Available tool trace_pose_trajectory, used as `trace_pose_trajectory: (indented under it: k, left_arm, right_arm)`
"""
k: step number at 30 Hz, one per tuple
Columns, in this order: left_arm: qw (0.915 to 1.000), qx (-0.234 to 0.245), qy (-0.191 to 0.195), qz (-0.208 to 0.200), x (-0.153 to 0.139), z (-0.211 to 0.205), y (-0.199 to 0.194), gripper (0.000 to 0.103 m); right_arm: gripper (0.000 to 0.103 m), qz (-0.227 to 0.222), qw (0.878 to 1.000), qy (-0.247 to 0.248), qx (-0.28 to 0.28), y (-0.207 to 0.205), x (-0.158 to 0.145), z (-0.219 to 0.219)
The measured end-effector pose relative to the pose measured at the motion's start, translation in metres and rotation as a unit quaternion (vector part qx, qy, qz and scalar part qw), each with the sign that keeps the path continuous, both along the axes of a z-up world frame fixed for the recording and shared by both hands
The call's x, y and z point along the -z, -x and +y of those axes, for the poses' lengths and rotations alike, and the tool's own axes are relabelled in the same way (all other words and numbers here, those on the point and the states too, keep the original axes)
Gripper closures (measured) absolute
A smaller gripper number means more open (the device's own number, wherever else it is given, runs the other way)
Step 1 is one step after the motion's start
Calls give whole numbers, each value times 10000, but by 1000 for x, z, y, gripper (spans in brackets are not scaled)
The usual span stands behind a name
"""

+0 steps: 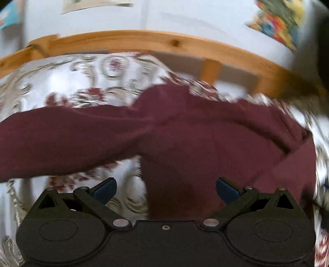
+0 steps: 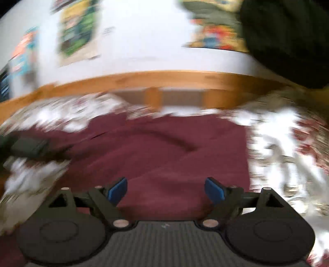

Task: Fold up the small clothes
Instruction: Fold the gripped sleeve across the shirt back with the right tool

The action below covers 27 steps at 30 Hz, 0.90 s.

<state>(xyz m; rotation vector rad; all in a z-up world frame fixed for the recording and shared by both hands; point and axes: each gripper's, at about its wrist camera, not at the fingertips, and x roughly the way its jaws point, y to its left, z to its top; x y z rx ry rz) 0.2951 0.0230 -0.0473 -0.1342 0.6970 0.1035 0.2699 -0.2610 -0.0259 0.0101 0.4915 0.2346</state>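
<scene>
**Garment spread on the bed, a gripper at each near edge**

The garment lies on the bedspread, reaching across most of the bed's width. Behind it runs the wooden bed rail, and behind the rail stands the wall with posters on it. In the left wrist view, one part stretches off to the left, perhaps a sleeve, with bedspread showing before and behind it. The left gripper sits over the garment's near edge; the right gripper sits over the garment, bedspread on either side.
</scene>
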Motion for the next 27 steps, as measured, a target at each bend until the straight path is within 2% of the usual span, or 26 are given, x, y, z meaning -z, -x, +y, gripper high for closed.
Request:
trace_pose_trajectory:
  k: [2, 5, 6, 8, 12, 15, 16, 18, 19, 20, 22, 27]
  left_arm:
    - [9992, 291, -249, 84, 7, -13, 2, 1]
    - [9962, 532, -636, 281, 18, -27, 0, 1]
    - [9946, 581, -769, 381, 23, -30, -1, 1]
    - [9924, 630, -909, 538, 30, -33, -4, 1]
    - [9924, 587, -876, 627, 35, -31, -6, 1]
    - [9921, 598, -884, 657, 39, -31, -8, 1]
    - [9918, 601, -920, 655, 40, -31, -8, 1]
    - [9911, 626, -988, 642, 41, -34, -9, 1]
    - [9908, 641, -1010, 634, 41, -35, -8, 1]
    - [9905, 662, -1032, 623, 42, -36, -8, 1]
    - [9897, 698, -1086, 610, 44, -38, -8, 1]
    - [9873, 779, -1242, 605, 50, -44, -9, 1]
  right_arm:
    - [9, 27, 9986, -350, 407, -21, 2, -30]
    - [9, 70, 9917, -959, 855, -49, 9, -67]
    - [10, 78, 9899, -1115, 874, -57, 11, -76]
    - [19, 141, 9883, -1300, 789, -73, 14, -86]
    - [25, 230, 9875, -1412, 668, -97, 24, -93]
    - [25, 246, 9771, -1986, 728, -106, 31, -100]
    - [29, 237, 9746, -2110, 713, -108, 32, -102]
    - [50, 217, 9761, -2062, 649, -113, 32, -102]
    - [69, 181, 9774, -2018, 598, -114, 30, -101]
    - [82, 143, 9785, -1975, 571, -115, 27, -100]
    - [88, 8, 9821, -1775, 635, -114, 20, -97]
    - [89, -305, 9872, -1277, 908, -111, 5, -93]
